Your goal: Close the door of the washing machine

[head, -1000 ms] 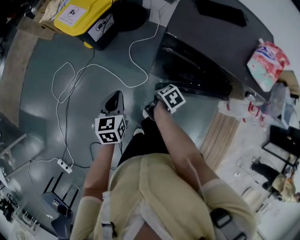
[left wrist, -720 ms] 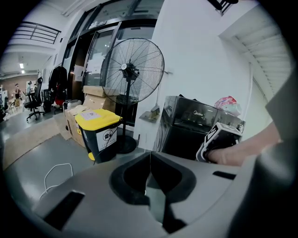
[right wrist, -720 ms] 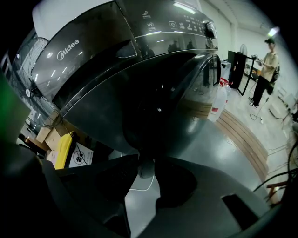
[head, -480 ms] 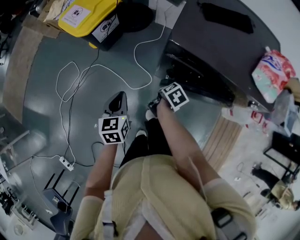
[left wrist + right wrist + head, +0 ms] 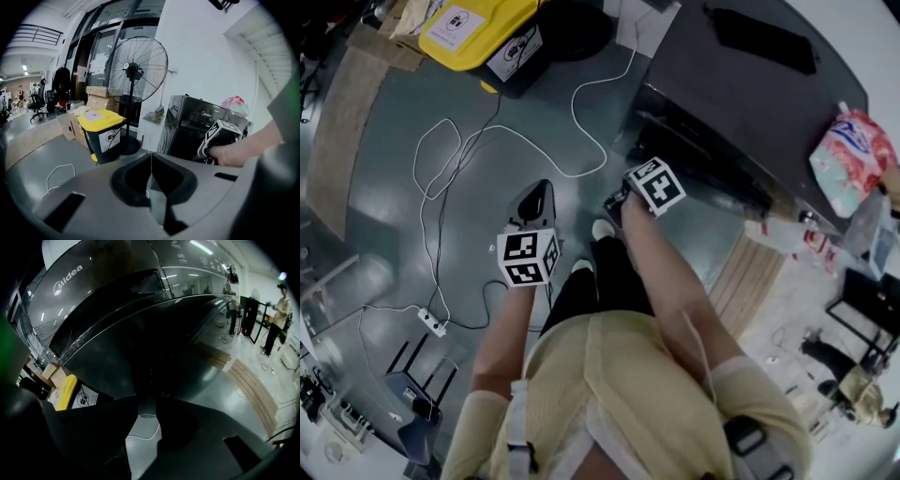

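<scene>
noted dark washing machine point(image 5: 750, 94) at upper right of head view, glossy door point(image 5: 154, 343) close ahead of right gripper point(image 5: 614, 202). found its jaws apart, nothing between. found left gripper point(image 5: 534, 199) over grey floor point(image 5: 394, 187), well clear of machine, jaws together, empty.

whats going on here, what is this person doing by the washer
A person stands at a dark washing machine with a gripper in each hand. The right gripper, jaws apart and empty, points at the machine's curved glossy front, close up. The left gripper, jaws together, hangs back over the floor. Nothing is gripped.
</scene>
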The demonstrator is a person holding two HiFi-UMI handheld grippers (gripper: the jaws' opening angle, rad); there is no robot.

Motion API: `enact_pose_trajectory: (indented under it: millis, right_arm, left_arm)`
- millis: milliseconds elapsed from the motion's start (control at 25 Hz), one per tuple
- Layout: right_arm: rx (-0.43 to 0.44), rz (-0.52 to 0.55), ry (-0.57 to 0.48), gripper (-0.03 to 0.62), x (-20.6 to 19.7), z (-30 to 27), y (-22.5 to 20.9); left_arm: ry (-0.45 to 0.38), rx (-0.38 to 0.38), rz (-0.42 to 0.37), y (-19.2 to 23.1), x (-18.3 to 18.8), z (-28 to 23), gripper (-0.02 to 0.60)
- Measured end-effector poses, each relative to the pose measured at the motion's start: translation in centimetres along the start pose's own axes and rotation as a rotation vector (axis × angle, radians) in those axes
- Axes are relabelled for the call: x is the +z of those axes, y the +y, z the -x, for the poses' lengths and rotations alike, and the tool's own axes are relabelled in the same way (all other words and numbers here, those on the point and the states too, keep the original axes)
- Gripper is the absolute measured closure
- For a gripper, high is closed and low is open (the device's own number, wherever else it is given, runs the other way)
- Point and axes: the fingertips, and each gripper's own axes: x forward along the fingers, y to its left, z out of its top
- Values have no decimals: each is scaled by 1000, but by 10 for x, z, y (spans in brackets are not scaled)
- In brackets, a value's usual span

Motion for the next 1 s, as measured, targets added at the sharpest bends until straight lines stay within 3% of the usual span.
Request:
enact_pose_trajectory:
  millis: [280, 680, 1000]
  right_arm:
    - [16, 8, -3, 482, 4, -3, 2]
    - [64, 148, 3, 482, 1, -1, 2]
    - [112, 165, -2, 482, -4, 22, -8]
  left_arm:
    - [-4, 9, 5, 3, 2, -2, 575]
    - [-34, 5, 7, 6, 7, 8, 575]
    - [-49, -6, 13, 1, 4, 21, 575]
